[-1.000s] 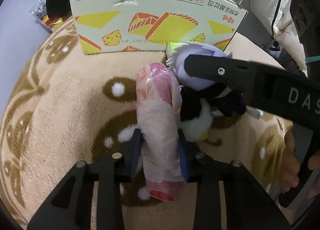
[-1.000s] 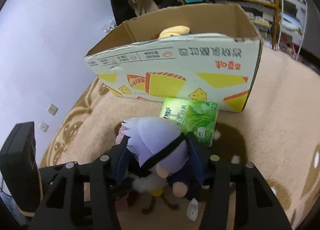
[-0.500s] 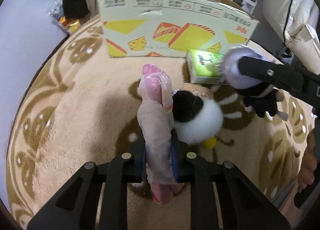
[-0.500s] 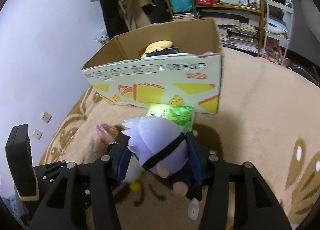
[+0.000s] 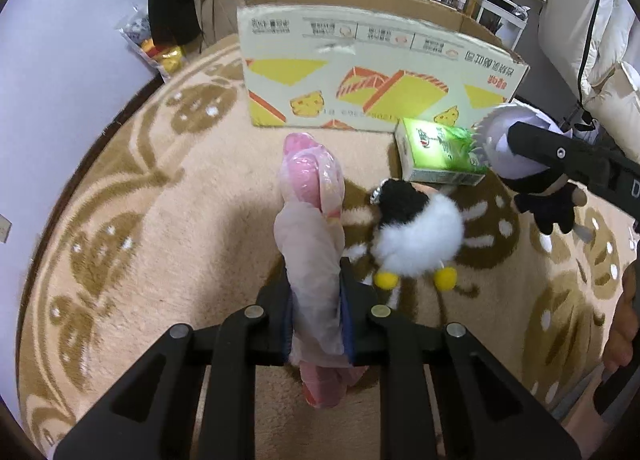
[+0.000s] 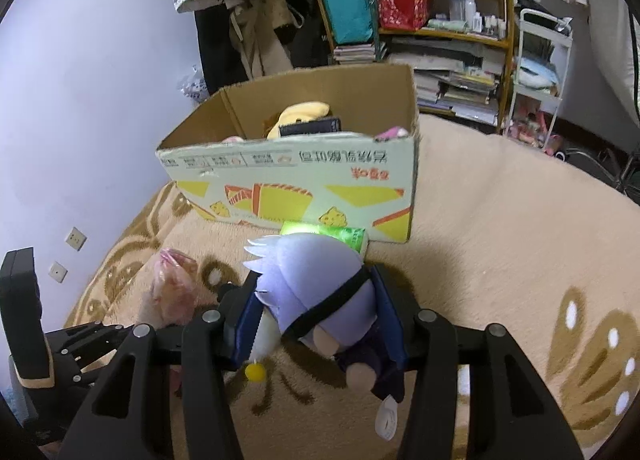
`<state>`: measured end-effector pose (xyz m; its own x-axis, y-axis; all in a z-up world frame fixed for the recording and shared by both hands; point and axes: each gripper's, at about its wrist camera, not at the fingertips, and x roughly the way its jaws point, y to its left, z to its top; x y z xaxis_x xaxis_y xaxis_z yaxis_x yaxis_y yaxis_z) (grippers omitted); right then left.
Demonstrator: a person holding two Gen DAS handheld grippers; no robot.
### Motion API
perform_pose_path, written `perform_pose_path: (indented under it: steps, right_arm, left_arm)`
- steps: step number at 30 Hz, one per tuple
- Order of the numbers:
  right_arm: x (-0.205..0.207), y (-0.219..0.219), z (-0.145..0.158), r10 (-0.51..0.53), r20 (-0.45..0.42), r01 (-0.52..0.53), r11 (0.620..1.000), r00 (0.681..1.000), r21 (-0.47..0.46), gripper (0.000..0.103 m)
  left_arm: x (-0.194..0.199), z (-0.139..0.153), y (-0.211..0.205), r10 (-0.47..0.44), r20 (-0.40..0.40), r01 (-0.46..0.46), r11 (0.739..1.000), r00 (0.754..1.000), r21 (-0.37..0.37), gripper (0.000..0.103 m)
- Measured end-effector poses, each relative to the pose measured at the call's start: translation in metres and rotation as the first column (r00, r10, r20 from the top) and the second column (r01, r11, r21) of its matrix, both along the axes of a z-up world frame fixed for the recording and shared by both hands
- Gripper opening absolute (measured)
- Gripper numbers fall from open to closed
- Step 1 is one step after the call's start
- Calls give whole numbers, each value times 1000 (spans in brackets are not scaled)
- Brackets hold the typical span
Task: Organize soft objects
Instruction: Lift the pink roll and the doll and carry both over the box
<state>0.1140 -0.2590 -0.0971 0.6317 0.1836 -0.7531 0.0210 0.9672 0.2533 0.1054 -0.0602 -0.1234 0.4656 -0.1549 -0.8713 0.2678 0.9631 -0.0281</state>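
Both loaded: left gripper (image 5: 316, 312) clamps pink bagged toy (image 5: 312, 220), long axis toward cardboard box (image 5: 360, 72); right gripper (image 6: 316, 316) squeezes lilac-haired doll (image 6: 312, 284), nearer box (open top ahead, at rug's far edge).

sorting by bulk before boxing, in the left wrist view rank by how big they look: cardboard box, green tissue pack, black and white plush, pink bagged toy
1. cardboard box
2. pink bagged toy, though nearness to the camera inflates it
3. black and white plush
4. green tissue pack, close to the plush, so that order is unsure
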Motion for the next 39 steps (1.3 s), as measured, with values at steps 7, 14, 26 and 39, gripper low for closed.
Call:
perform_pose_path:
  steps: [7, 14, 26, 39]
  right_arm:
    - [-7, -1, 20, -14, 51, 15, 1000, 999, -27, 55]
    - [-11, 1, 48, -6, 119, 10, 999, 993, -31, 55]
    - [9, -7, 94, -14, 240, 34, 996, 971, -80, 55]
    - [47, -19, 133, -11, 339, 39, 996, 941, -76, 55]
  left_arm:
    - [-10, 22, 2, 17, 101, -23, 998, 995, 55, 17]
    - [-17, 46, 2, 18, 186, -33, 996, 982, 77, 17]
    - [4, 91, -2, 24, 312, -51, 996, 950, 79, 17]
    - [65, 138, -31, -26, 458, -31, 993, 888, 117, 17]
